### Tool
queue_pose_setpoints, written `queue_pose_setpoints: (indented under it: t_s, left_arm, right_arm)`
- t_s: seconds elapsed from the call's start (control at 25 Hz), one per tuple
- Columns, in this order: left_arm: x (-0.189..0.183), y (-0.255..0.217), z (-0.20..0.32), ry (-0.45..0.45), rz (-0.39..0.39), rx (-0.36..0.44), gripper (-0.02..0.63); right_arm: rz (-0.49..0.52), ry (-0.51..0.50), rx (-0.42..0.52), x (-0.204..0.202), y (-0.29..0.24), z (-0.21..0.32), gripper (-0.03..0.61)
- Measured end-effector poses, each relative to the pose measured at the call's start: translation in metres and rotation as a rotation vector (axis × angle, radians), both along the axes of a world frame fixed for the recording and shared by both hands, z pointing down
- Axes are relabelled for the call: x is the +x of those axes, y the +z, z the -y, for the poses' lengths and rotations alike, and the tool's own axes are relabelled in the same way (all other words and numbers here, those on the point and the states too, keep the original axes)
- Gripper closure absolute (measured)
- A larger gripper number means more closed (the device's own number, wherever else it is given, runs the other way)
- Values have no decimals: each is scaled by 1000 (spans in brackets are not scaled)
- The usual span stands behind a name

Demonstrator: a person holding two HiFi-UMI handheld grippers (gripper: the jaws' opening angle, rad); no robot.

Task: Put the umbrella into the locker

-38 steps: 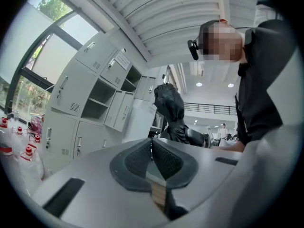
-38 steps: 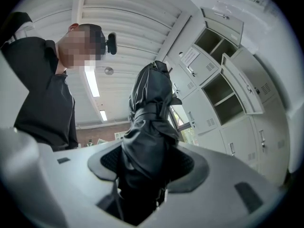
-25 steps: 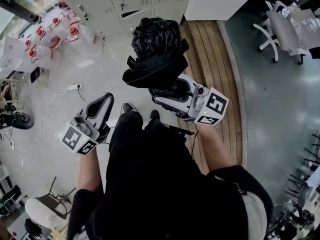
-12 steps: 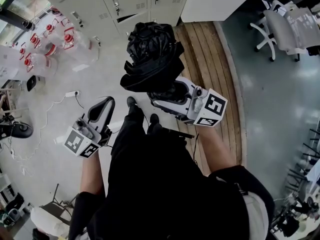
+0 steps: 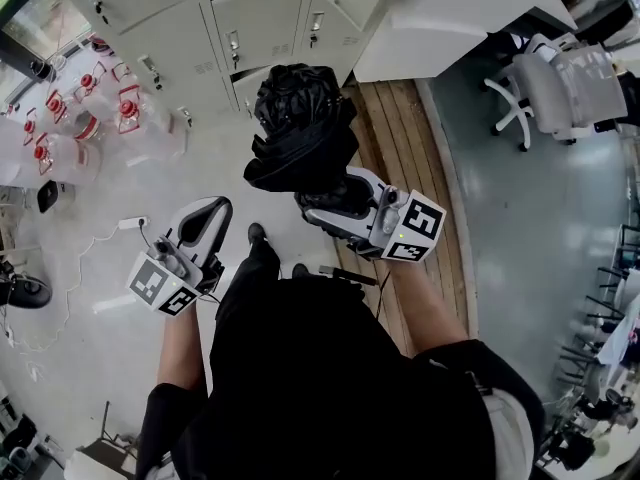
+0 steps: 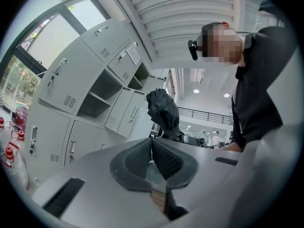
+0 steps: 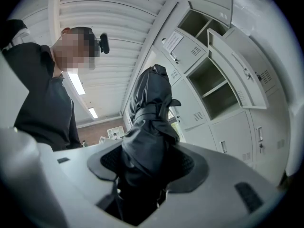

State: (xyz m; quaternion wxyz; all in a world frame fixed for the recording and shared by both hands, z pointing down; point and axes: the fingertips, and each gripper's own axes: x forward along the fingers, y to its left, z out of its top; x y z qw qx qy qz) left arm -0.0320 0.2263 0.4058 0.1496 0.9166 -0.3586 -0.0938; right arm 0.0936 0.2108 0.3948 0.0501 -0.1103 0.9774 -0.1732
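A folded black umbrella (image 5: 300, 128) stands upright in my right gripper (image 5: 335, 200), whose jaws are shut on its lower part; in the right gripper view the umbrella (image 7: 149, 122) rises between the dark pads. My left gripper (image 5: 200, 223) hangs lower to the left, jaws shut with nothing between them (image 6: 152, 156). Grey lockers (image 5: 230, 28) stand ahead; open compartments (image 7: 211, 87) show in the right gripper view and an open compartment (image 6: 102, 96) in the left gripper view. The umbrella (image 6: 162, 110) also appears past the left gripper.
Water jugs with red caps (image 5: 75, 118) sit on the floor at left beside the lockers. A wooden strip (image 5: 405, 158) runs along the floor at right, next to a white counter (image 5: 450, 18) and a white office chair (image 5: 555, 83). Cables (image 5: 90, 248) lie left.
I have come closer to the lockers, which now fill more of the top of the head view. The right gripper still holds the umbrella upright; the left gripper has hardly moved.
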Motion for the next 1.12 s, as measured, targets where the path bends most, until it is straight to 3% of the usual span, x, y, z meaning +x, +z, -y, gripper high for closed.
queue_pose_setpoints:
  t_s: [0.28,0.52,0.88,1.12]
  left_arm:
    - [-43,-17,66,17,-60,53,595]
    - [-72,-15,110,60,-88,47,595]
    - [-68,-8,154,129,-112,33,595]
    - [-66,-2,184,128,-92,30,595]
  right_arm:
    - [-25,45,4,-37,-13,61,325]
    - [-64,102,18,-65,-18,99,325]
    - [-101,171,-17,-69,-8,132,325]
    - [-73,168,-19,-70,0,171,325]
